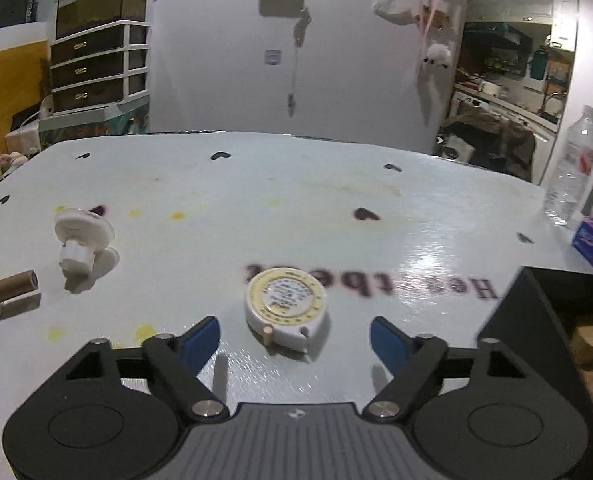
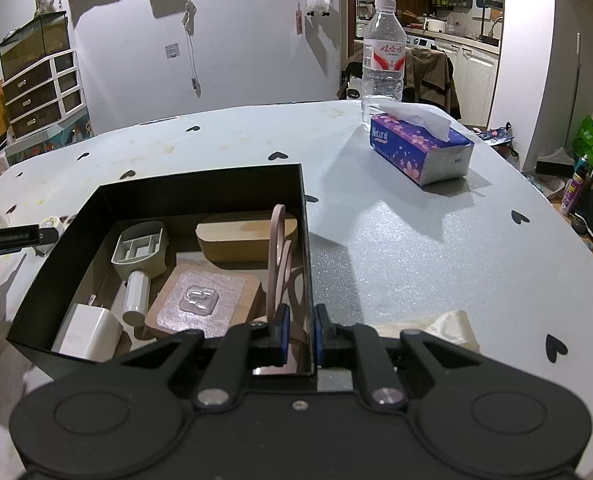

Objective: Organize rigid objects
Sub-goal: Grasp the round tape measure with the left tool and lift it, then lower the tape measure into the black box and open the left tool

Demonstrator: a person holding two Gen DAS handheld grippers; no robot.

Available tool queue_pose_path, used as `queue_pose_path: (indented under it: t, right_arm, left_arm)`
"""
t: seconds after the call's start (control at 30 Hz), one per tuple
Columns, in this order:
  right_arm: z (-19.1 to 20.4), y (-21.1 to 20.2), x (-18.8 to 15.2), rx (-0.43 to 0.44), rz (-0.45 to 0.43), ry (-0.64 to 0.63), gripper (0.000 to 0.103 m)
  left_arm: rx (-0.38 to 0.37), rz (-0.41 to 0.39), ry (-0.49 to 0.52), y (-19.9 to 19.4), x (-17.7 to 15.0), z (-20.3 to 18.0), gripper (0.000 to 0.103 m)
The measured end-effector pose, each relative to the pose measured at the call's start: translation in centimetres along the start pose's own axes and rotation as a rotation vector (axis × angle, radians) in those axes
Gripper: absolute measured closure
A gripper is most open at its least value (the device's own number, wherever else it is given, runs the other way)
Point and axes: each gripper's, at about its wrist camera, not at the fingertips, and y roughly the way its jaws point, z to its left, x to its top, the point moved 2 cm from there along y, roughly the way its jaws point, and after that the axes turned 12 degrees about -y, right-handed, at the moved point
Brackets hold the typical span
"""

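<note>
A round white tape measure with a yellow dial lies flat on the table. My left gripper is open, its blue pads standing either side of the tape measure's near end without touching it. My right gripper is shut on the right wall of a black box, near its front corner. Inside the box lie a grey scoop-shaped piece, a wooden block, a wooden coaster with a clear hook, a white charger and pink rings.
A white suction-cup piece and a brown cylinder lie at the table's left. The black box's corner rises just right of the left gripper. A water bottle and a purple tissue pack stand at the far right.
</note>
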Motion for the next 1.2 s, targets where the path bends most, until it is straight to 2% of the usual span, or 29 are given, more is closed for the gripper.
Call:
queue_pose_path:
  t: [0.2, 0.3, 0.33, 0.63, 0.77, 0.93, 1.1, 1.2]
  right_arm:
    - [0.0, 0.0, 0.0, 0.0, 0.0, 0.0, 0.089]
    - [-0.1, 0.0, 0.0, 0.002, 0.0, 0.004, 0.089]
    - [0.0, 0.0, 0.0, 0.002, 0.0, 0.004, 0.089]
    - [-0.1, 0.1, 0.0, 0.001, 0.001, 0.002, 0.089]
    - [-0.1, 0.1, -0.1, 0.0, 0.001, 0.003, 0.089]
    - [-0.1, 0.1, 0.0, 0.0, 0.001, 0.002, 0.089]
    - [-0.2, 0.1, 0.0, 0.0, 0.001, 0.002, 0.089]
    - [-0.2, 0.1, 0.0, 0.0, 0.001, 0.002, 0.089]
  left_arm:
    - [0.016, -0.03, 0.029, 1.5, 0.3, -0.4, 0.031]
    - [0.043, -0.034, 0.055, 2.2, 0.2, -0.5, 0.047]
    - [0.041, -0.04, 0.071, 2.2, 0.1, -0.6, 0.05]
    - [0.01, -0.047, 0.078, 1.1, 0.2, -0.6, 0.05]
    - [-0.084, -0.061, 0.081, -1.8, 1.1, -1.7, 0.05]
    - [-0.271, -0.053, 0.143, -6.2, 1.4, -4.6, 0.05]
    - [-0.465, 0.012, 0.249, -9.1, -0.2, -8.4, 0.05]
    - [-0.543, 0.07, 0.308, -9.7, -1.3, -10.3, 0.05]
